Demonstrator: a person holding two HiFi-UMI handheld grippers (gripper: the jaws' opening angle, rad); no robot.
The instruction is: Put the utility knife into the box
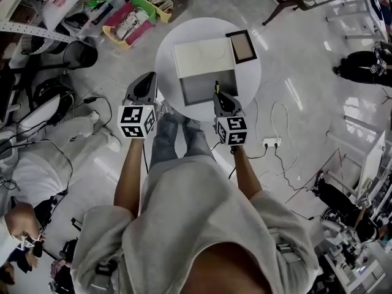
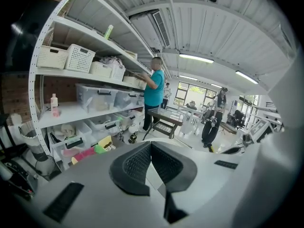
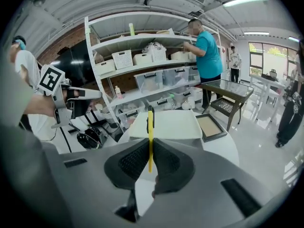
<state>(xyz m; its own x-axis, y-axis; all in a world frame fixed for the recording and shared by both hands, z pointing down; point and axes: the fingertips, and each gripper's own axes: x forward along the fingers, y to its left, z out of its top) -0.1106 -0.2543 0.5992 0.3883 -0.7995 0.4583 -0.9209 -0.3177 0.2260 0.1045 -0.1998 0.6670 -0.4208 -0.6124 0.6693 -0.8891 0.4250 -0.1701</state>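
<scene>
Between the right tongs (image 3: 150,151) stands a slim yellow utility knife (image 3: 150,122), clamped tight (left tongs (image 2: 151,148) pressed together, empty).

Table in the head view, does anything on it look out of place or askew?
Nothing stands out. The open box sits squarely on the table, the dark frame lies flat beside it, and the right gripper holds the utility knife in its jaws.

Glossy grey floor (image 1: 306,72), white shelves (image 2: 71,110)
</scene>
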